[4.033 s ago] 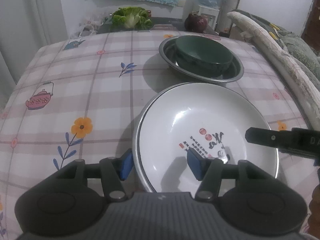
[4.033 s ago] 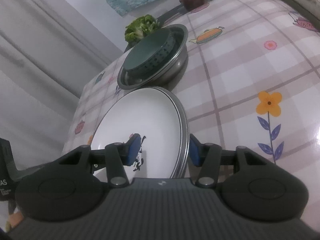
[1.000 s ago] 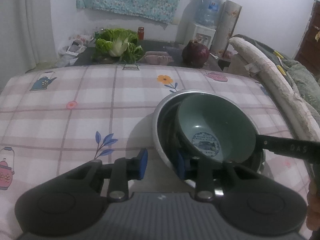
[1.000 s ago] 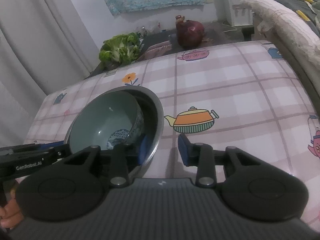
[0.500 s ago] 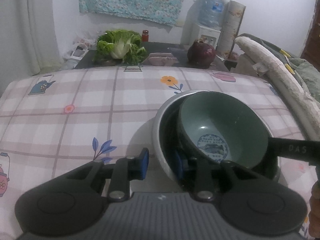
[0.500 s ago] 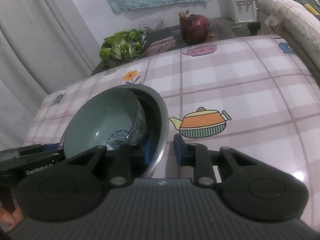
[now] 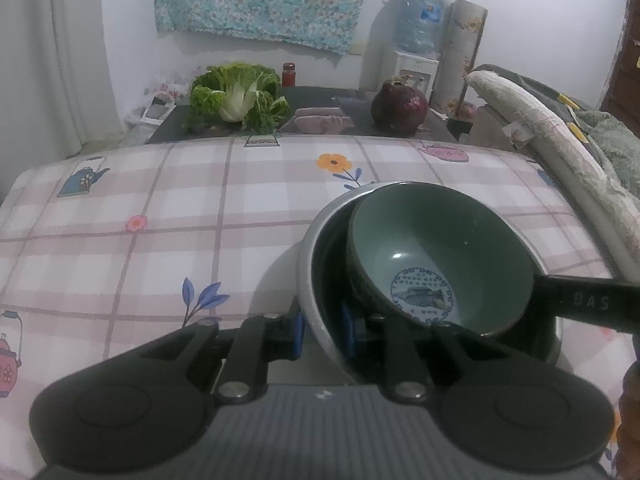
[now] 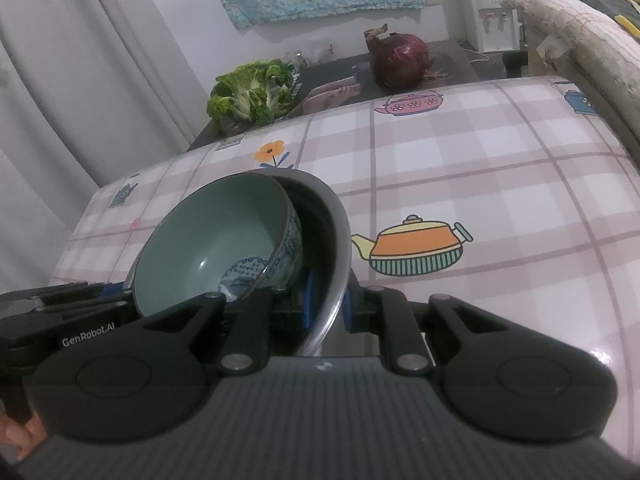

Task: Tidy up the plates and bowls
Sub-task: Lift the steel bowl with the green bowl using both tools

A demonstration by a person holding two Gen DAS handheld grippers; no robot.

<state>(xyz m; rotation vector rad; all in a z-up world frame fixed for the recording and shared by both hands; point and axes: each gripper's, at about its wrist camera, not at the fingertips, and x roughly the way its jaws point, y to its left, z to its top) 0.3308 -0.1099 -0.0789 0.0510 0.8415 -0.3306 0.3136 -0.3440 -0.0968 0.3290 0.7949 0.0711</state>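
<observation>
A: Gripping what, on that checked tablecloth [image 7: 168,248]?

B: Your left gripper [image 7: 322,330] and right gripper [image 8: 328,306] each clamp narrow on the steel bowl's [image 7: 310,280] rim, the green bowl [image 7: 440,256] tilted inside it.

A: And the far side?

B: Cabbage [image 7: 238,96] left, red onion [image 7: 398,106] right, white curtain [image 7: 76,52] beyond.

Left claw [image 7: 322,330], right claw [image 8: 326,304] — both clamped shut.

Steel basin [image 7: 310,256]: brushed metal, dull sheen. Green bowl [image 7: 440,248]: glazed ceramic, glossy. Tablecloth [image 7: 160,216]: smooth, slightly shiny plastic. Gripper bodies: matt black plastic, ribbed grey top.
</observation>
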